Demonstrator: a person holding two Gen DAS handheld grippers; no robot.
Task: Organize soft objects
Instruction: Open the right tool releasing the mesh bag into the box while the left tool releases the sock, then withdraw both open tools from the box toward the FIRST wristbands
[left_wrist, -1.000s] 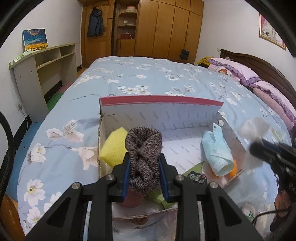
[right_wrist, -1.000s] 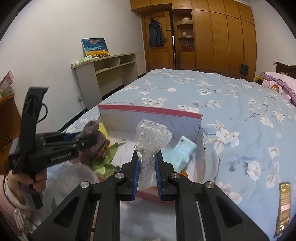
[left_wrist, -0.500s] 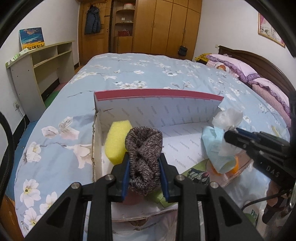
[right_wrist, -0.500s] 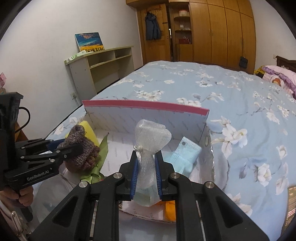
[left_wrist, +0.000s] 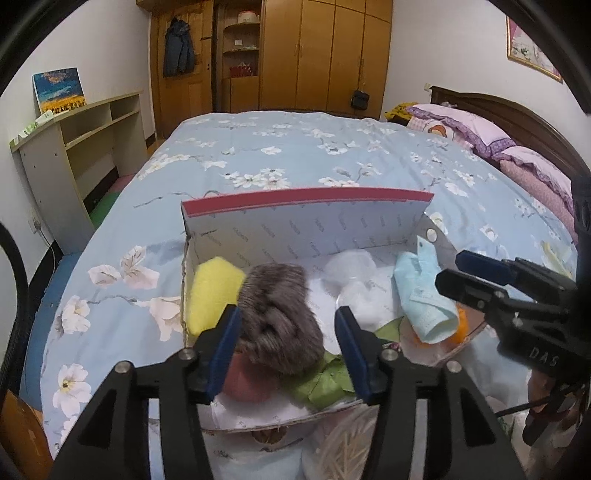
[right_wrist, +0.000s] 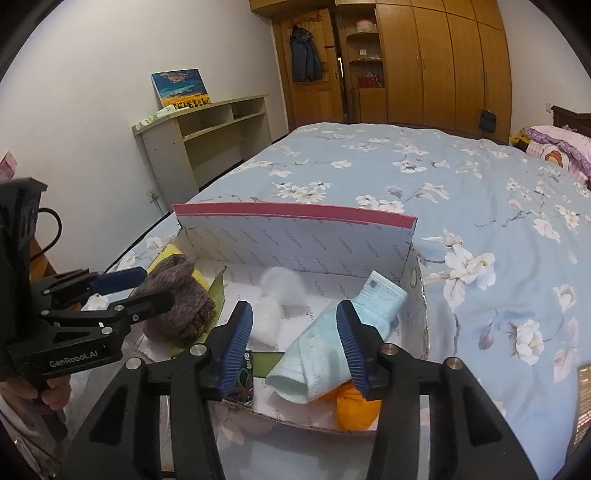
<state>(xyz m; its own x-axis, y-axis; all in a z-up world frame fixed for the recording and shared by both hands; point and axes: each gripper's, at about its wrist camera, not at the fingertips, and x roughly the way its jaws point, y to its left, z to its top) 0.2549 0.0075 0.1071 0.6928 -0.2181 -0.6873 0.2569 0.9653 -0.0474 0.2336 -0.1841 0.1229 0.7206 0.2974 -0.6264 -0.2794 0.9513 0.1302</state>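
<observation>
We hold both tongs over the open box (left_wrist: 303, 225) on the bed, so released pieces drop inside. The left gripper (left_wrist: 286, 341) is opening, knitted bundle (left_wrist: 279, 314) slipping between its pads; the right gripper (right_wrist: 293, 343) is opening, mesh pouch (right_wrist: 275, 295) lying beyond.

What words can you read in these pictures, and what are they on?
"GenRobot.AI": on the side of the left gripper, in the right wrist view.
"FASHION": printed over and over on the inside wall of the box.
"DAS": on the body of the right gripper; more letters may be hidden.
The painting and the phone show nothing readable.
</observation>
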